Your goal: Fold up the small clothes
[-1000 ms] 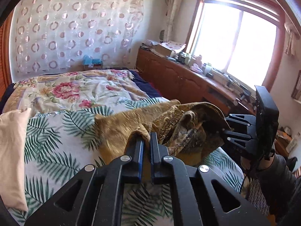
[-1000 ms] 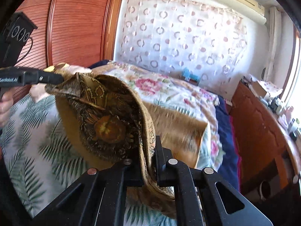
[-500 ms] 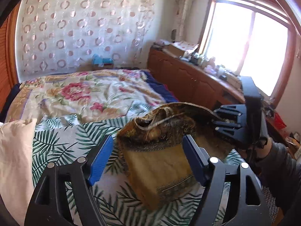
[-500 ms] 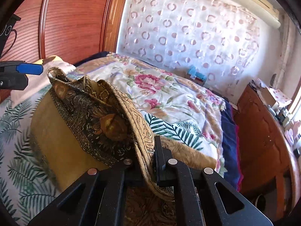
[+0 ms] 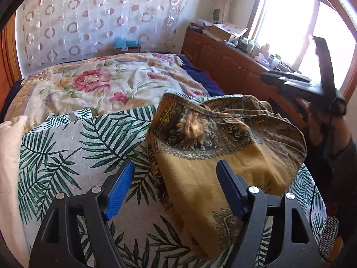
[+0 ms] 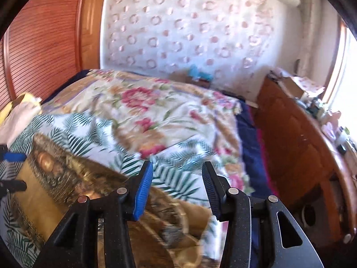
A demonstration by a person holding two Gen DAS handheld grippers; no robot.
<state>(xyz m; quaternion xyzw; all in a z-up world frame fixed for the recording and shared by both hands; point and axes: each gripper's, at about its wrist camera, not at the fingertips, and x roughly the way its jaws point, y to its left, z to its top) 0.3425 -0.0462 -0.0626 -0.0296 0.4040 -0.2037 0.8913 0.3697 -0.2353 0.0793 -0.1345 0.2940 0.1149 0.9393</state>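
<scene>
Lying on the palm-leaf sheet [image 5: 73,147] of the bed, the mustard-yellow garment [image 5: 214,156] rests folded over itself, its plain yellow panel lowermost and a dark band of brown-and-gold paisley with a gold floral medallion draped across the top; a patterned hem shows at the near end. Beyond the garment spreads the rose-print quilt [image 5: 96,82]; to its left lies a cream pillow [image 5: 9,167]; to its right runs a wooden cabinet [image 5: 225,62] below the window.

Left gripper [image 5: 175,185]: fingers spread wide and released, poised above the near edge of the garment, nothing pinched between the blue pads [image 5: 118,192]. Right gripper [image 6: 177,185]: jaws opening, no cloth between the fingers, the garment lying below and to the left of them; seen from the left wrist, it is blurred beside the garment's right edge.

Compared with one second earlier, when both grippers were clenched on the cloth and held it lifted in a loose bundle, the garment has been let go and has settled onto the sheet. No legible writing or brand appears in either current view
</scene>
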